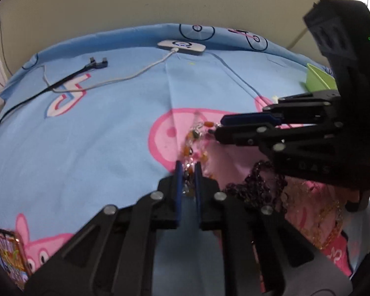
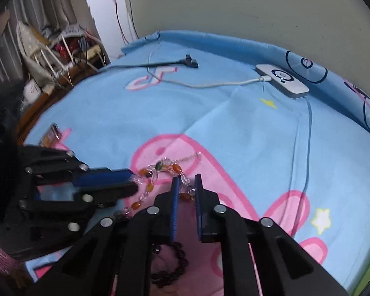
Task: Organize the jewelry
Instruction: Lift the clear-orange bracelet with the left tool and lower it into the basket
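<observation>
On the bed [image 1: 86,133], towards the middle of the blue cartoon sheet and well short of the far edge, an orange-and-clear beaded necklace [image 2: 157,172] is being worked on by both tools. The left claw [image 1: 187,170] is being held with its jaws narrowly parted around one stretch of the strand; whether the beads are actually being pinched cannot be told. The right claw [image 2: 186,182] is likewise being held with a narrow gap, a loop of beads lying between its blue pads [image 2: 175,197], and a firm grip cannot be confirmed there either.

The strand appears to be being spread or untangled, so it is judged that one end is best kept anchored while the other is drawn away slowly, low over the sheet, so that fabric is not being snagged and thin links are not being strained.

A dark beaded bracelet [image 2: 177,254] is being partly hidden beneath the right claw. A gold chain [image 1: 328,212] near the right edge of the bed is blurred and hard to make out, and a green container [image 1: 317,80] is being cut off behind the tool body.
</observation>
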`<state>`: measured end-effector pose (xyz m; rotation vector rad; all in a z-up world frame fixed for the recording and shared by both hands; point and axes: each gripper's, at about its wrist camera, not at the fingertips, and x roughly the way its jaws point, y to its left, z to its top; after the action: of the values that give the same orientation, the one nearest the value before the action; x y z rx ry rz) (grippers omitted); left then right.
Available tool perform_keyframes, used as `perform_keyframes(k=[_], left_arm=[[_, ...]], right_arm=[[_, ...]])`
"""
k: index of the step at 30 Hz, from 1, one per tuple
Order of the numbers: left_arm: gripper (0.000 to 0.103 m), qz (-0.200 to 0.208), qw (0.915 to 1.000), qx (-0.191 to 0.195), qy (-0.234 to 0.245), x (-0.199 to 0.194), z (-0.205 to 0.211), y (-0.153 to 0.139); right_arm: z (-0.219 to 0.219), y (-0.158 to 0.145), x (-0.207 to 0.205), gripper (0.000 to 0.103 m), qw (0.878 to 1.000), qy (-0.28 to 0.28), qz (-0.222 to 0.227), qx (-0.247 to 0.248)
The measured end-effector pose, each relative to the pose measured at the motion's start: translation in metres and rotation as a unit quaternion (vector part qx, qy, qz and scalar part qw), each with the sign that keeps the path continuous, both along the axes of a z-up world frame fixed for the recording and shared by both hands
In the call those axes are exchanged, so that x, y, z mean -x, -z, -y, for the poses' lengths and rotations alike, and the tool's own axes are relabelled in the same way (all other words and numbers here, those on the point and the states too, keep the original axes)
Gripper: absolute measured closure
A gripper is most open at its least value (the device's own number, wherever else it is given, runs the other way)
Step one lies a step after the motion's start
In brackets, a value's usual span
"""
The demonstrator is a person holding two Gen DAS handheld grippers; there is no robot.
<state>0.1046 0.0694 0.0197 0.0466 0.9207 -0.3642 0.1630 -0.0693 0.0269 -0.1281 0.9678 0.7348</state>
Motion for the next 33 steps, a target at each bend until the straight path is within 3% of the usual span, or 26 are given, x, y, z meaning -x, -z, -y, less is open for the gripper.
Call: perform_keyframes(k=[3, 6, 14, 25, 30, 33], left_arm=[[0.099, 0.002, 0.9988, 0.048, -0.012, 0.004, -0.012, -0.017], [0.099, 0.033, 0.9958, 0.085, -0.008, 0.02, -0.016, -0.051], [0.099, 0.098, 0.9878, 0.114, 0.042, 0.034, 0.025, -0.131], [0.099, 0.143, 0.9726, 0.108, 0.148, 0.019, 0.154, -0.194], [0.099, 0.135, 0.9676, 0.111, 0.182, 0.001, 0.217, -0.205], [0.099, 0.122, 0.9662, 0.109, 0.199, -0.006, 0.247, -0.2]], right_arm=[[0.013, -0.024, 0.001, 0.103, 0.998, 0.017, -0.003, -0.058], [0.024, -0.053, 0.006, 0.103, 0.995, 0.023, 0.011, -0.096], [0.074, -0.151, 0.026, 0.103, 0.978, 0.046, 0.095, -0.18], [0.172, -0.23, 0.036, 0.103, 0.956, 0.128, 0.196, -0.174], [0.216, -0.244, 0.038, 0.103, 0.948, 0.168, 0.221, -0.155], [0.236, -0.236, 0.038, 0.103, 0.946, 0.186, 0.221, -0.146]])
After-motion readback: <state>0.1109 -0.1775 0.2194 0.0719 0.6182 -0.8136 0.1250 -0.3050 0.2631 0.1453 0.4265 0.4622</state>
